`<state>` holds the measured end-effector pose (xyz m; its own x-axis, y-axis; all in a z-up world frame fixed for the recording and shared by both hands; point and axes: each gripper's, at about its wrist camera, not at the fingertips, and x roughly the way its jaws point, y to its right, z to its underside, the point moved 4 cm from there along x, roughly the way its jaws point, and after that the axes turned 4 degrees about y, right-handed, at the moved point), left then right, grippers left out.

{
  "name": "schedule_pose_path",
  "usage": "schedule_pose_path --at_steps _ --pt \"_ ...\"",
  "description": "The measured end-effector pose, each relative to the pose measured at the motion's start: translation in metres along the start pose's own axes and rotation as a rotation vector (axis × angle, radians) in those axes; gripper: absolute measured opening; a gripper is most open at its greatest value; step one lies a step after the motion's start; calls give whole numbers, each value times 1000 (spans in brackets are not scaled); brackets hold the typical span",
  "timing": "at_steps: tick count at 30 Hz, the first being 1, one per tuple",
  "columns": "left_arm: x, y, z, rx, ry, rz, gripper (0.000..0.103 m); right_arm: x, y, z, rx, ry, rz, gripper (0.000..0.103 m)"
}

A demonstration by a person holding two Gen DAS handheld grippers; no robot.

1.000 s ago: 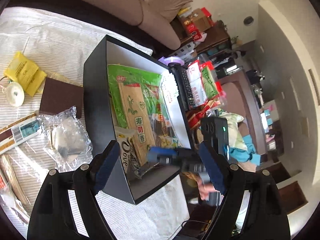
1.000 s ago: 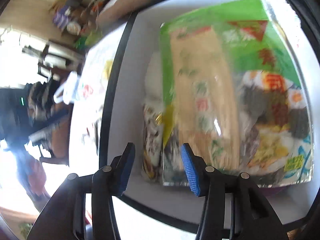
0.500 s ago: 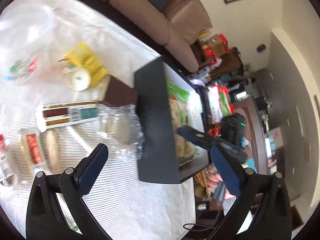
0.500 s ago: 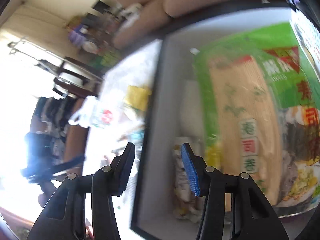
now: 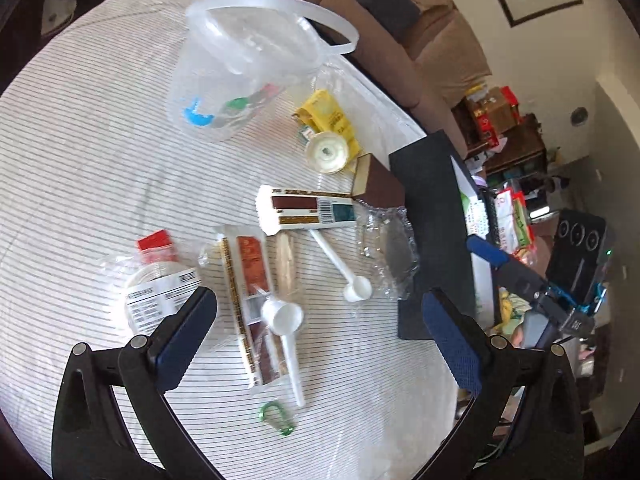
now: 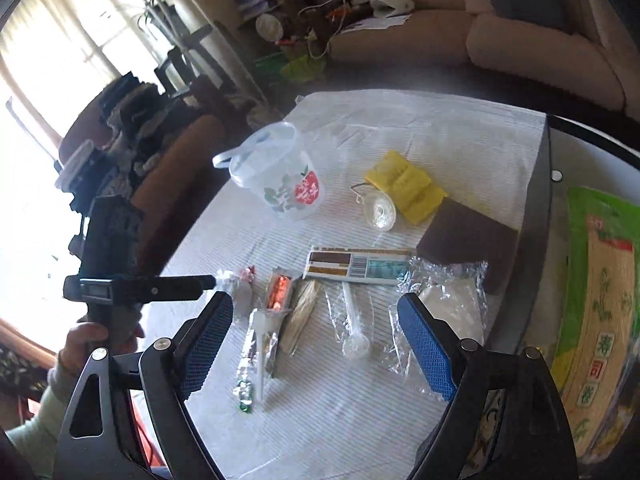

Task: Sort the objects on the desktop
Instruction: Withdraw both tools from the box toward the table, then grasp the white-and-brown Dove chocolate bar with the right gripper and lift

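Observation:
Loose items lie on the striped tablecloth: a clear bucket, yellow packets, a long printed box, two white scoops, a crinkled clear wrapper and a green carabiner. My left gripper hangs open above the scoops, holding nothing. My right gripper hovers over the same clutter; its jaws are opening with nothing between them. The black box at the right holds a green sushi-mat pack.
A brown block and a tape roll sit by the box wall. A labelled roll lies at the left. A sofa stands behind the table. A hand carries the left gripper at the table's left edge.
Both views have swung away from the black box's inside to the cluttered tablecloth. Both pairs of jaws stand wider than before. The right gripper has pulled back out of the box.

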<state>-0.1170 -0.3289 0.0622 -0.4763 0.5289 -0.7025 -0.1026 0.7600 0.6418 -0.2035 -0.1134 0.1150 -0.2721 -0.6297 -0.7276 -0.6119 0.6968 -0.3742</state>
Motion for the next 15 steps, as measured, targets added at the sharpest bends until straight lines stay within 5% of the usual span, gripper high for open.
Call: schedule_pose_path --at_steps 6,15 --pt "4 -8 34 49 3 -37 103 48 -9 10 -29 -49 34 88" --pt "19 15 77 128 -29 -12 103 131 -10 1 -319 -188 202 85"
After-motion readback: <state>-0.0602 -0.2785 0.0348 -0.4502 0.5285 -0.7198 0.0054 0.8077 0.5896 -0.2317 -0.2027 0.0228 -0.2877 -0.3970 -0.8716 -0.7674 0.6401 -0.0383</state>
